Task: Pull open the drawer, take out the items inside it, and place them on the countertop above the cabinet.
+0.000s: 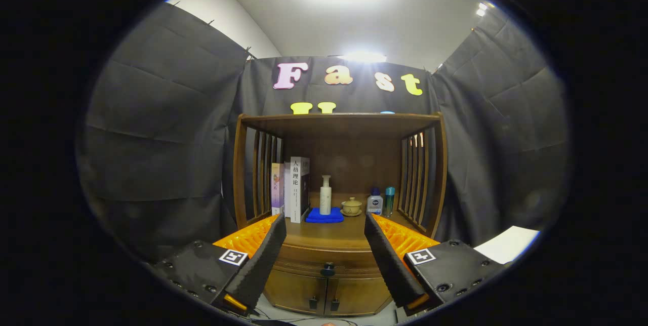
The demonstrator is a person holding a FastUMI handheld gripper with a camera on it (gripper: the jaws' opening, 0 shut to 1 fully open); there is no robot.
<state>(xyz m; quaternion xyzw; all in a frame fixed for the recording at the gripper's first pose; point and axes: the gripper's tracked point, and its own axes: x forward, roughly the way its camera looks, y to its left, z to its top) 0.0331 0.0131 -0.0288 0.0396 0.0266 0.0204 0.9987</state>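
A wooden cabinet (pixel 339 174) stands ahead against the booth's wall. Its drawer (pixel 324 260) is closed, with a dark round knob (pixel 328 269) in the middle, below the countertop (pixel 329 235). My gripper (pixel 326 245) is open, fingers wide apart, with the knob and drawer front seen between them some way beyond the tips. Nothing is held. On the countertop stand books (pixel 296 189), a white pump bottle (pixel 325 194) on a blue cloth (pixel 324 216), a small lidded cup (pixel 351 206) and two small bottles (pixel 380 201).
Below the drawer are two cabinet doors (pixel 324 295) with small handles. Slatted wooden sides and a top shelf (pixel 339 121) enclose the countertop. A white sheet (pixel 506 245) lies to the right of the cabinet.
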